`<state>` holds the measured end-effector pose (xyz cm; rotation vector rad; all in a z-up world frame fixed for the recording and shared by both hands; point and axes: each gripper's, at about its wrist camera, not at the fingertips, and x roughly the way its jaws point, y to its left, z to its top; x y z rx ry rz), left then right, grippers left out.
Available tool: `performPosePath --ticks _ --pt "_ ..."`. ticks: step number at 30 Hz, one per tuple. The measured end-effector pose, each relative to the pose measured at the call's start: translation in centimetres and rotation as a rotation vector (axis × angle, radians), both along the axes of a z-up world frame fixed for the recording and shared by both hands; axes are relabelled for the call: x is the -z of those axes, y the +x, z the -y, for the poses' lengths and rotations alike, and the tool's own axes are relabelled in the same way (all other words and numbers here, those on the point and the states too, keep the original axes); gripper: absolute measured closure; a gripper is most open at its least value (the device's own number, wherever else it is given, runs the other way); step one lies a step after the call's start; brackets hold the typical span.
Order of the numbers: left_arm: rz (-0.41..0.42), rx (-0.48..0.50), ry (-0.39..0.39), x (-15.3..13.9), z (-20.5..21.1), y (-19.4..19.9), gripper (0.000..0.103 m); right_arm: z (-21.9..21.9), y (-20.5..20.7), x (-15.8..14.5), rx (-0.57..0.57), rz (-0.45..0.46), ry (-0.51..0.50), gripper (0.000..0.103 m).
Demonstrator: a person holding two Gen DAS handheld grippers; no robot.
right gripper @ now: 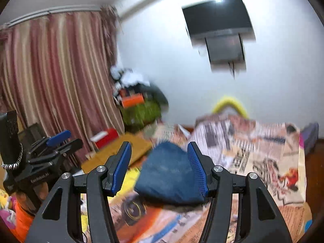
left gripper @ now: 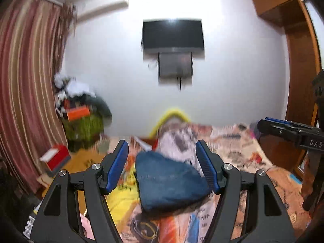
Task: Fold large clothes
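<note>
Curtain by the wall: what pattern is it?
Red and beige vertical stripes on the curtain, clearest in the right wrist view.

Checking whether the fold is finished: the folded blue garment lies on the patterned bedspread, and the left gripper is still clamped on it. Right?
Not quite. The folded blue garment does lie on the patterned bedspread, but the left gripper is open, its pads clear of the cloth, as the left wrist view shows.
</note>
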<state>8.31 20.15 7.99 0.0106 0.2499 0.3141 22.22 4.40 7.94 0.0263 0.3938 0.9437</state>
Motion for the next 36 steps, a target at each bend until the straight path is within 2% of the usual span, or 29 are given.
performPosePath --ticks 5,8,9,11,13,15,17,19,20,36 --pt "0.122 -0.011 0.044 -1.2 3.5 -4.1 0.034 1.8 -4.7 -1.3 0.024 0.121 0.077 0.05" --pt "0.171 -0.031 0.045 -1.0 4.6 -5.7 0.033 2.1 -6.1 -1.1 0.041 0.151 0.084 0.05" --pt "0.178 -0.033 0.035 -0.9 4.8 -6.0 0.029 2.2 -6.5 -1.0 0.05 0.156 0.084 0.049" --pt "0.188 -0.033 0.011 -0.5 5.0 -6.6 0.02 2.3 -6.8 -0.7 0.076 0.164 0.074 0.039" --pt "0.197 -0.048 0.001 -0.2 5.0 -7.1 0.009 2.4 -6.8 -0.3 0.104 0.17 0.064 0.022" --pt "0.194 -0.071 0.002 0.0 5.1 -7.2 0.002 2.4 -6.8 0.0 0.13 0.179 0.058 0.017" --pt "0.186 -0.085 -0.005 0.3 5.1 -7.3 0.001 2.7 -7.1 -0.1 0.146 0.177 0.054 0.014" --pt "0.172 -0.081 -0.022 0.6 4.9 -7.3 0.001 2.8 -6.9 -0.1 0.162 0.168 0.048 0.002" --pt "0.167 -0.084 -0.028 0.7 4.8 -7.3 0.001 2.9 -6.9 -0.1 0.169 0.168 0.049 0.001" --pt "0.137 -0.101 -0.034 2.0 5.0 -7.0 0.001 3.6 -7.5 0.2 0.203 0.162 0.033 0.0"
